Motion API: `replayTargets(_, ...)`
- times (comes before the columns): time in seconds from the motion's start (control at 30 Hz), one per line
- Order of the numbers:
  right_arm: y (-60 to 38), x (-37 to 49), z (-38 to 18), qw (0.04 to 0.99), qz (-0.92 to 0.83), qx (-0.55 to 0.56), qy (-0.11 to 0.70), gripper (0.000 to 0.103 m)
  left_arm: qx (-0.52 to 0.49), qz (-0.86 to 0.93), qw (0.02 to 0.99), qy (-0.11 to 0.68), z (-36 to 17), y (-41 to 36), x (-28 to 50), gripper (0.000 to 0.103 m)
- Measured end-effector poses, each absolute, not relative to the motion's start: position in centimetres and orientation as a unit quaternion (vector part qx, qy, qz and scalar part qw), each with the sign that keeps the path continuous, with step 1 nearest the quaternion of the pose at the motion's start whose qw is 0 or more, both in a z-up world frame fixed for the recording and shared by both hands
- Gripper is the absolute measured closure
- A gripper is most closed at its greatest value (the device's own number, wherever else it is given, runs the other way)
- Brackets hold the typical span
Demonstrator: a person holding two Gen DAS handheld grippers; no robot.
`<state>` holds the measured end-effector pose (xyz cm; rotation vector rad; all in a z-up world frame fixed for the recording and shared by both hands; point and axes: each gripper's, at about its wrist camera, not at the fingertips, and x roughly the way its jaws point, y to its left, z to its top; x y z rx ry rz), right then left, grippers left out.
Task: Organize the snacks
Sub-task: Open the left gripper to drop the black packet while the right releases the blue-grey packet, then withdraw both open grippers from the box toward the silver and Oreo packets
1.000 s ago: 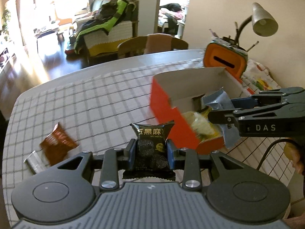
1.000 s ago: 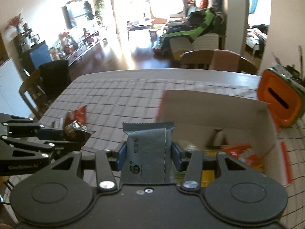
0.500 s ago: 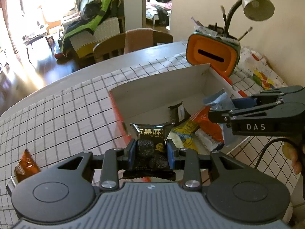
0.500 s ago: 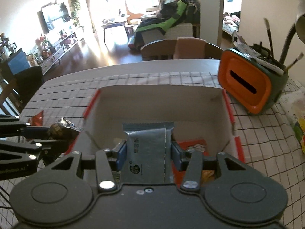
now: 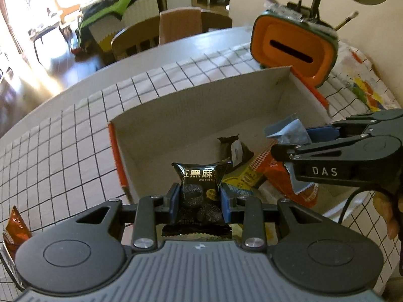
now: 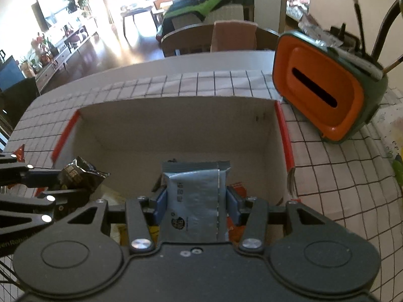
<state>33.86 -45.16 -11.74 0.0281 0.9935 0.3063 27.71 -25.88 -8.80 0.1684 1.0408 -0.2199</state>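
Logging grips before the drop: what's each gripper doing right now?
Left gripper: shut on the black snack packet.
Right gripper: shut on the silver-blue packet.

Right gripper (image 6: 196, 202) clamps grey-blue packet (image 6: 195, 201) over open box (image 6: 176, 123) (orange-edged).

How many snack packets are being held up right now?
2: a black packet clamped in the left gripper, a silvery-blue packet in the right gripper. Both hang over the box.
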Motion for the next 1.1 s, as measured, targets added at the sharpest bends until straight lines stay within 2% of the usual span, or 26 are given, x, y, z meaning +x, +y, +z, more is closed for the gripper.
replayTargets(0.3,-44.6,35.4,-13.3,0.848,0.156,-0.011,0.507,0.055,0.076,-0.087,0.832,0.542,-10.8,-26.5,29.9,0.071)
replayTargets(0.63,-45.1,35.2,-13.8,0.843,0.158,-0.011,0.514,0.054,0.082,-0.083,0.835,0.538,-11.0,-26.9,30.0,0.070)
replayTargets(0.87,-45.4,34.4,-12.7,0.848,0.167,0.000,0.503,0.050,0.070,-0.085,0.843,0.526,-10.0,-26.3,29.1,0.057)
replayTargets(0.93,-45.6,33.9,-12.2,0.850,0.171,0.003,0.499,0.044,0.064,-0.087,0.847,0.521,-9.5,-26.0,28.7,0.056)
replayTargets(1.1,-45.6,32.2,-10.9,0.856,0.186,0.006,0.483,0.042,0.055,-0.085,0.859,0.501,-8.2,-25.2,27.3,0.053)
